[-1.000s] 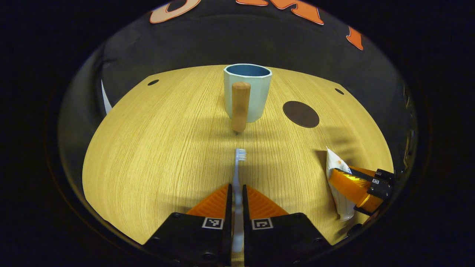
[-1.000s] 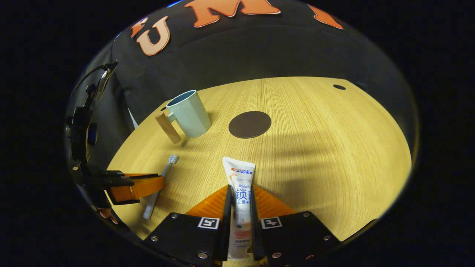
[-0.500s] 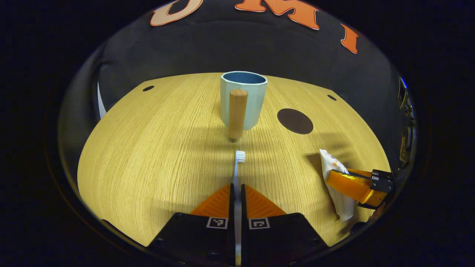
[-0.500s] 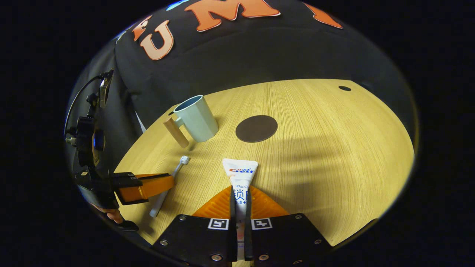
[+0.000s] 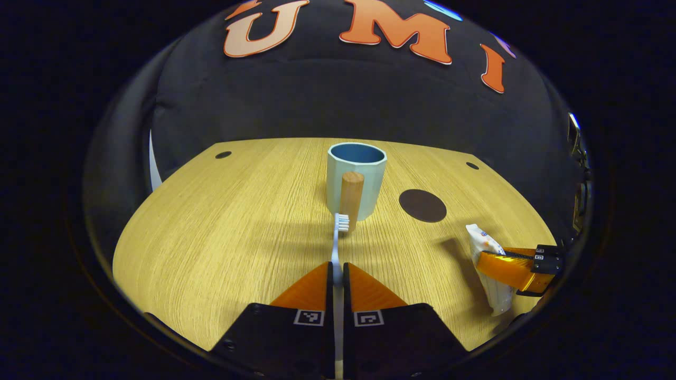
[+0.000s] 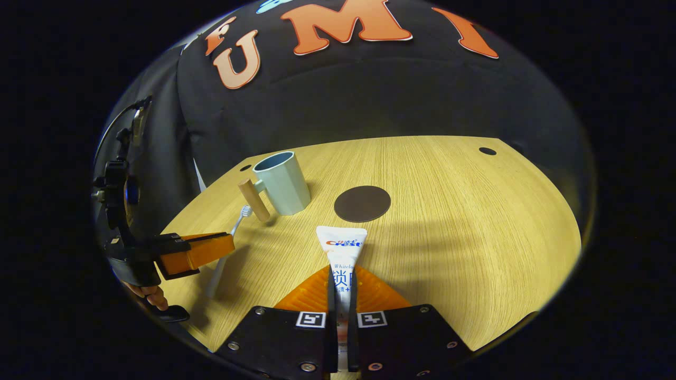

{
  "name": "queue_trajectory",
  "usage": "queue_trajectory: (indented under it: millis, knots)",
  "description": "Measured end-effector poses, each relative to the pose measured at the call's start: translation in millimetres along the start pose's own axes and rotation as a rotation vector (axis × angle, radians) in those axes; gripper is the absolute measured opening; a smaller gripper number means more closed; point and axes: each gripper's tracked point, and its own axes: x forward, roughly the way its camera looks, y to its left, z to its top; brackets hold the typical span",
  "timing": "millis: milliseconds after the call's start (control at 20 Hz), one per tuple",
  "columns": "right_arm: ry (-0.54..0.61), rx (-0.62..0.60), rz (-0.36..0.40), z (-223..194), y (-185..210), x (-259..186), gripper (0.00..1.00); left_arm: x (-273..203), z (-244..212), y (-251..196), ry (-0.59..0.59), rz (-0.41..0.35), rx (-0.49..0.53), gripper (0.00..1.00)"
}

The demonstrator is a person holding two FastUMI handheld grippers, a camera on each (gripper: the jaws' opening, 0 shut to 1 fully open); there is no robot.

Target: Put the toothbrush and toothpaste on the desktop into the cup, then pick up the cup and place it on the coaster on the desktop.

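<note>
**Both claws loaded, cup empty on worktop**

Left claw (image 5: 338,274) clamped on toothbrush (image 5: 336,243): orange fingers pressed together on the white handle, bristle head poking forward toward the cup. In right gripper view, same left claw (image 6: 198,252) seen at far left with the toothbrush (image 6: 227,248) running through it, head up near the wooden handle, tail end low toward the worktop edge. Looks lifted off the surface, but hard to confirm from these angles.

Right claw (image 6: 341,279) clamped on toothpaste (image 6: 342,248): fingers squeezed onto the tube body, flat crimped end pointing forward toward the coaster. In left gripper view, right claw (image 5: 520,266) at far right gripping the toothpaste (image 5: 488,264) across its middle, tube tilted, lower end hanging below the fingers.

Cup (image 5: 355,177) upright on wooden worktop (image 5: 211,227), pale blue-green, wooden handle (image 5: 350,192) facing the left claw. Nothing seen inside from here. Cup (image 6: 282,182) also upright in right gripper view, handle to its left.

Coaster (image 5: 422,205) dark round disc, flat on worktop, just right of cup, apart from it. Coaster (image 6: 362,203) sits between cup and toothpaste tip in right gripper view, bare.
</note>
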Motion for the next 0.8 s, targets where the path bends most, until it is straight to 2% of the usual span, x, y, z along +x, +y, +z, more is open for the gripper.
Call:
queue_trajectory:
  millis: [650,800]
  knots:
    - [-0.17,-0.031,0.026,43.2,10.9,-7.2,0.07,-8.6,45.6,18.3,-0.303,0.009,-0.019,0.06]
    - [-0.212,-0.041,0.032,55.1,11.1,-11.6,0.07,-5.3,52.6,23.5,-0.321,0.014,-0.039,0.05]
